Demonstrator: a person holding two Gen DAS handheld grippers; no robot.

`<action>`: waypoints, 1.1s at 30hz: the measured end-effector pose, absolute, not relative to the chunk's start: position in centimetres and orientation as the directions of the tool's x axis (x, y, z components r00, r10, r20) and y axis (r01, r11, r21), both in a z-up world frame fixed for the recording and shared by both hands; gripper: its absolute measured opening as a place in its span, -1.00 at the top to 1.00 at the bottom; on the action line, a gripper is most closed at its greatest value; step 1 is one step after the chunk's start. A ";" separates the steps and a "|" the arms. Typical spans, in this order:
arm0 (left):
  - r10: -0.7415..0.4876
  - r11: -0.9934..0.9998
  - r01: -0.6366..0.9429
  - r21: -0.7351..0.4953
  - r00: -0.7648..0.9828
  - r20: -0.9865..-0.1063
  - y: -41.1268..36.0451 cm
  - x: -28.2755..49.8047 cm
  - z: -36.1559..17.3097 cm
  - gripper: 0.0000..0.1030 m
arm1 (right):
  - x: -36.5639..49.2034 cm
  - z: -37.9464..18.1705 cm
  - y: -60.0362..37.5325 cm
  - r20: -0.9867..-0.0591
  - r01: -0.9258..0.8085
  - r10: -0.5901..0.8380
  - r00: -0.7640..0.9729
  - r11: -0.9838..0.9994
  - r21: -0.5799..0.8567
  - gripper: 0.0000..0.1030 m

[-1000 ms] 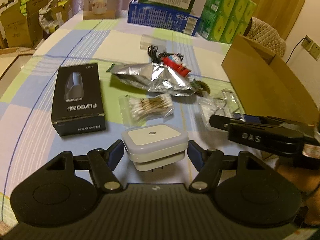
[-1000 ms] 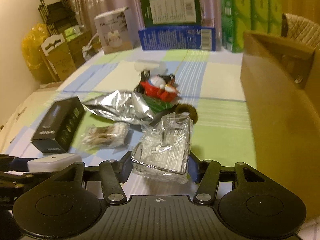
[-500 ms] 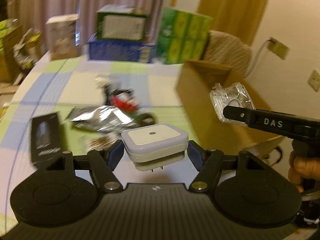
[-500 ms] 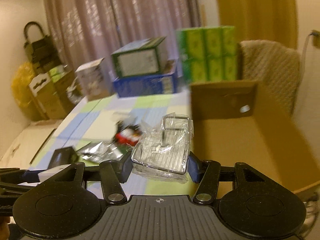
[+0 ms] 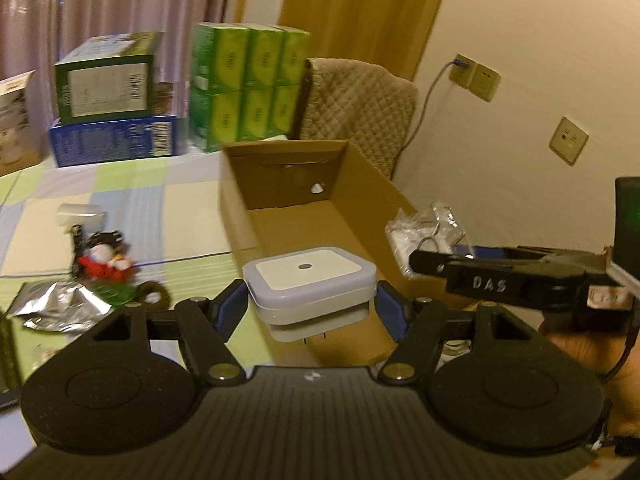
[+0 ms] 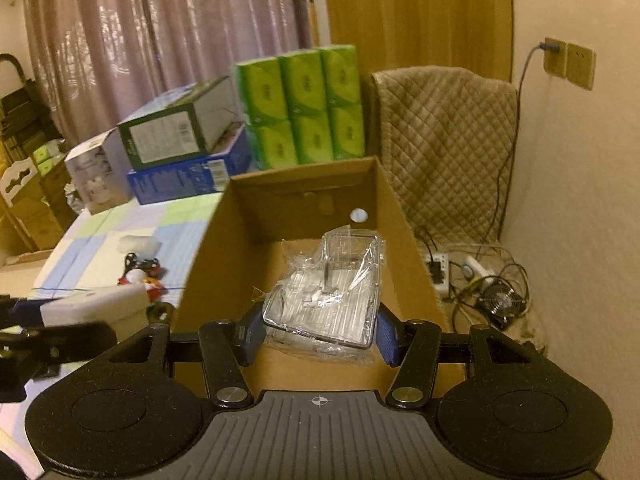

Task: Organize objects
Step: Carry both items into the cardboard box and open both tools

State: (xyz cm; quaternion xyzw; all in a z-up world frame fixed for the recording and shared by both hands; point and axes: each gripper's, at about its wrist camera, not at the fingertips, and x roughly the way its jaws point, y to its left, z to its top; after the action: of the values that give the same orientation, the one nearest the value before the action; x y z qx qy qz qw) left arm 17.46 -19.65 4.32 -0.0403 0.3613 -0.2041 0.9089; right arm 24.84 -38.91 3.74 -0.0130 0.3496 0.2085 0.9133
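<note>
At frame centre, our left gripper (image 5: 310, 312) clamps the white night-light (image 5: 310, 280) and our right gripper (image 6: 320, 330) clamps the plastic-wrapped clear case (image 6: 326, 292), both held above the open cardboard box (image 6: 208, 248).

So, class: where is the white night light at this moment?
In the left wrist view the white night light sits centre frame, clamped in the left gripper, held over the near left edge of the open cardboard box.

Each gripper has a ribbed black body, two round black discs, black linkage arms with silver screws and blue pads (image 5: 390, 314). Beside the cardboard box (image 5: 240, 216), the right gripper (image 5: 424, 258) bears handwritten white letters, seemingly "DAS".
</note>
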 end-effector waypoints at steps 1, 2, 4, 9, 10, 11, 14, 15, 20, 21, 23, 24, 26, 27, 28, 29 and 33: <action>-0.403 0.911 0.349 -0.218 0.650 -0.645 -20.2 17.8 4.1 -0.27 | 25.1 3.6 -39.3 -0.646 -0.387 0.370 0.667 0.914 0.125 -0.02; -0.405 0.910 0.355 -0.215 0.645 -0.648 -20.7 18.2 4.0 -0.27 | 25.3 3.4 -39.6 -0.649 -0.383 0.369 0.666 0.915 0.127 -0.02; -0.408 0.907 0.363 -0.213 0.636 -0.655 -21.5 18.7 3.7 -0.27 | 25.7 2.9 -40.2 -0.656 -0.375 0.363 0.662 0.918 0.131 -0.02; -0.411 0.903 0.375 -0.209 0.614 -0.673 -22.8 19.9 2.9 -0.27 | 26.5 1.8 -40.8 -0.671 -0.370 0.359 0.649 0.919 0.135 -0.02; -0.412 0.902 0.379 -0.207 0.609 -0.678 -23.0 20.1 2.7 -0.27 | 26.5 1.6 -40.9 -0.673 -0.369 0.358 0.647 0.920 0.134 -0.02; -0.411 0.902 0.380 -0.207 0.605 -0.682 -23.2 20.2 2.5 -0.27 | 26.6 1.4 -40.9 -0.676 -0.368 0.357 0.645 0.920 0.135 -0.02; -0.405 0.902 0.381 -0.201 0.595 -0.694 -23.6 20.7 2.3 -0.27 | 26.9 0.9 -40.9 -0.681 -0.368 0.361 0.637 0.919 0.143 -0.02; -0.405 0.903 0.380 -0.201 0.595 -0.695 -23.7 20.8 2.2 -0.25 | 26.9 0.8 -40.9 -0.682 -0.368 0.361 0.636 0.919 0.143 -0.02; -0.393 0.909 0.371 -0.188 0.617 -0.681 -23.3 20.8 2.7 -0.48 | 27.1 0.5 -40.8 -0.686 -0.367 0.365 0.629 0.918 0.151 -0.02; -0.388 0.912 0.365 -0.187 0.622 -0.680 -23.1 20.7 2.8 -0.48 | 27.1 0.5 -40.8 -0.686 -0.368 0.366 0.628 0.917 0.153 -0.02; -0.381 0.916 0.354 -0.187 0.627 -0.679 -22.7 20.6 3.0 -0.48 | 27.1 0.5 -40.8 -0.686 -0.368 0.370 0.627 0.916 0.157 -0.02; -0.379 0.918 0.350 -0.188 0.630 -0.678 -22.5 20.5 3.1 -0.48 | 27.1 0.5 -40.8 -0.686 -0.368 0.371 0.626 0.916 0.159 -0.02; -0.372 0.922 0.336 -0.192 0.637 -0.675 -21.8 20.2 3.3 -0.48 | 27.0 0.6 -40.7 -0.685 -0.368 0.374 0.625 0.915 0.163 -0.02; -0.371 0.923 0.330 -0.195 0.638 -0.675 -21.6 20.0 3.4 -0.48 | 27.0 0.6 -40.6 -0.685 -0.369 0.376 0.624 0.915 0.166 -0.02; -0.369 0.925 0.323 -0.199 0.641 -0.673 -21.2 19.8 3.5 -0.48 | 27.0 0.7 -40.6 -0.685 -0.370 0.379 0.623 0.914 0.169 -0.02; -0.364 0.928 0.314 -0.201 0.645 -0.671 -20.9 19.5 3.6 -0.48 | 26.9 0.7 -40.5 -0.685 -0.371 0.382 0.621 0.912 0.173 -0.02; -0.350 0.935 0.288 -0.207 0.656 -0.669 -19.7 18.7 3.9 -0.48 | 26.9 0.8 -39.9 -0.688 -0.384 0.392 0.611 0.907 0.176 -0.02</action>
State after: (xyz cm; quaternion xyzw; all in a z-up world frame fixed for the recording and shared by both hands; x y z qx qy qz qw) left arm 18.65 -19.72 3.92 -0.0415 0.3760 -0.1755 0.9089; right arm 26.91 -39.95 0.82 0.0054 0.3844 0.2160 0.8975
